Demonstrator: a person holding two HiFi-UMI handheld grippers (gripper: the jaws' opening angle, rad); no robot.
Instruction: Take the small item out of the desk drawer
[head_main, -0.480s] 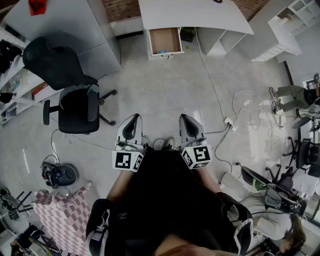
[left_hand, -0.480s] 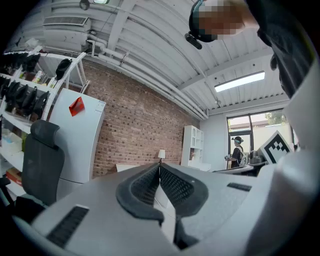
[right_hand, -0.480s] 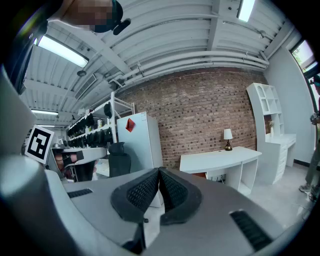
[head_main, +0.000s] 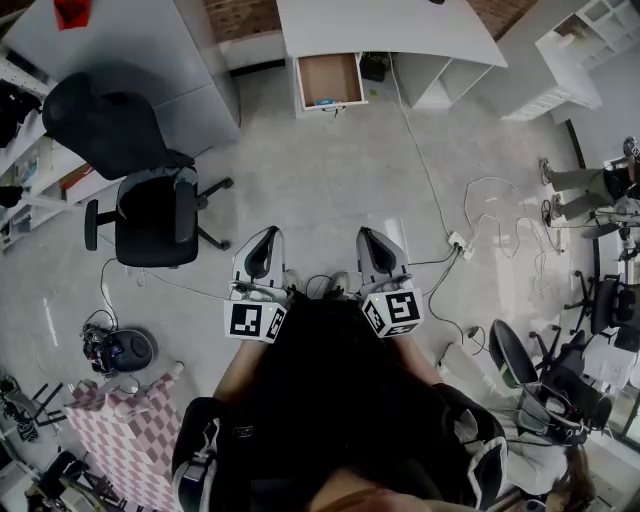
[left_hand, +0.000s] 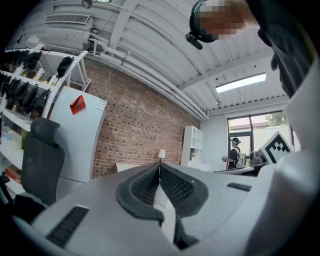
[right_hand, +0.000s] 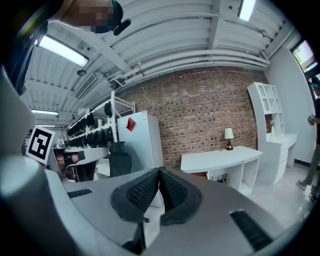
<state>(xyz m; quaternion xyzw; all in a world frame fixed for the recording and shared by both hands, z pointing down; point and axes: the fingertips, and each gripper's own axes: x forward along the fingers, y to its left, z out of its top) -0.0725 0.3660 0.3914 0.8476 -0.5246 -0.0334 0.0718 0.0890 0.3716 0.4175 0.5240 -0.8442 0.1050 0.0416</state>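
Note:
The white desk (head_main: 390, 30) stands far ahead across the floor, and its wooden drawer (head_main: 330, 78) is pulled out toward me. A small blue item (head_main: 325, 101) lies near the drawer's front edge. My left gripper (head_main: 267, 233) and right gripper (head_main: 369, 234) are held close to my body, side by side, pointing toward the desk and far from it. Both are shut with nothing between the pads. In the right gripper view the jaws (right_hand: 159, 172) meet, with the desk (right_hand: 220, 160) behind them. In the left gripper view the gripper (left_hand: 159, 167) is also shut.
A black office chair (head_main: 150, 205) stands at the left, beside a white cabinet (head_main: 130, 50). Cables and a power strip (head_main: 458, 243) lie on the floor at the right. White shelving (head_main: 580, 50) is at the back right. People and chairs (head_main: 590, 190) are at the right edge.
Both grippers stay as they were, shut. At the right edge the seated person and the chairs have shifted a little in view.

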